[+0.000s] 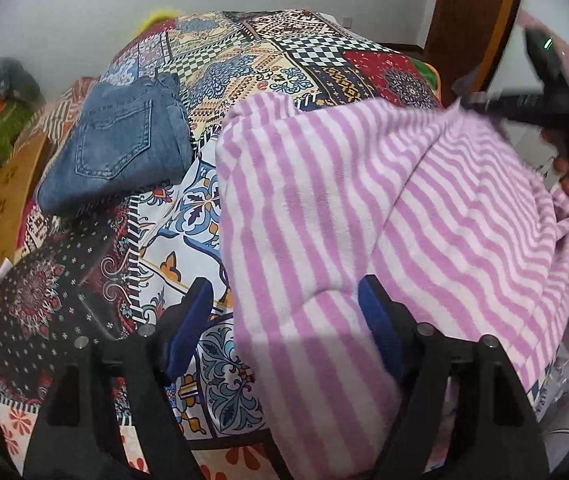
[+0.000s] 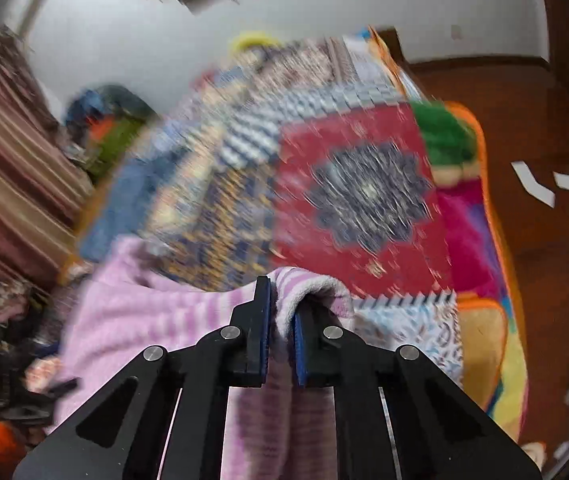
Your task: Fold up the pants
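Pink-and-white striped pants point(image 1: 364, 208) lie spread over the patterned bedspread point(image 1: 188, 216), partly lifted at the right. My left gripper point(image 1: 284, 300) is open, its blue pads either side of the pants' near edge, the cloth lying between the jaws. My right gripper point(image 2: 282, 320) is shut on a fold of the striped pants point(image 2: 304, 280) and holds it above the bed. In the left wrist view the right gripper point(image 1: 544, 92) shows at the upper right, at the pants' lifted edge.
Folded blue jeans point(image 1: 120, 148) lie on the bed at the back left. A wooden board point(image 1: 4, 208) leans at the bed's left edge. A pile of clothes point(image 1: 0, 92) sits far left. Wooden floor point(image 2: 524, 128) with paper scraps lies right of the bed.
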### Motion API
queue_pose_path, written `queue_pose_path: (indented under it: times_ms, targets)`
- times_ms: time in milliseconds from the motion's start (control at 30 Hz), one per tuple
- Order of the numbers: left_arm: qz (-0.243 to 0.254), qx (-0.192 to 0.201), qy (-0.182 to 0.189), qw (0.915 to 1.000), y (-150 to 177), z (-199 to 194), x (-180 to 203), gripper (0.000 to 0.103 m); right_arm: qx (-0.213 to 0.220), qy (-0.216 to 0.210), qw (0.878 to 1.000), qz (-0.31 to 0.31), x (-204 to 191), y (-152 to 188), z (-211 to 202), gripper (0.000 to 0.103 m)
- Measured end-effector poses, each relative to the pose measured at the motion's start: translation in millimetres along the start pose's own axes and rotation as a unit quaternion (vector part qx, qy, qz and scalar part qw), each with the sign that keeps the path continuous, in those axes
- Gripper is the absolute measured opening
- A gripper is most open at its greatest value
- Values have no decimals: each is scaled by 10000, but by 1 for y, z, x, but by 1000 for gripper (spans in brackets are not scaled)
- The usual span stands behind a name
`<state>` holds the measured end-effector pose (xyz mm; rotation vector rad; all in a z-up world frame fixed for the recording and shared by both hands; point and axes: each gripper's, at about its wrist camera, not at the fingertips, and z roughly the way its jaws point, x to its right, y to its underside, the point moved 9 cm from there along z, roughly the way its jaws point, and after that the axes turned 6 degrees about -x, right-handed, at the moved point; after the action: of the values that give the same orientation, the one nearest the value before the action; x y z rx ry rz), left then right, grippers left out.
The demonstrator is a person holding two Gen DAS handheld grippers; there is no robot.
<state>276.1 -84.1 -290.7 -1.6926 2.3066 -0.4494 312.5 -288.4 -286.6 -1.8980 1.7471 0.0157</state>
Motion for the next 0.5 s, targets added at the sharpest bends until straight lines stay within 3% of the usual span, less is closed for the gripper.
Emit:
queue_pose_path:
  times_ms: [133, 200, 267, 367, 500]
  targets:
    - [165, 57, -196, 9997, -10, -10, 1, 74, 123, 531, 9973, -486, -13, 22, -16, 25]
    - [245, 180, -348, 9989, -18, -19, 2, 72, 382, 763, 9951, -491, -13, 32, -44, 49]
    - [208, 319, -378, 9986, -23, -30, 1, 72, 616, 648, 9951, -428, -14, 43, -69, 63]
    - [75, 477, -307, 9984, -26, -46, -1, 72, 791, 435, 9957, -186, -12, 71, -99, 66]
    - [-27, 436, -147, 9989, -17, -57, 3, 72, 703, 175, 9972, -198, -26, 114, -108, 66]
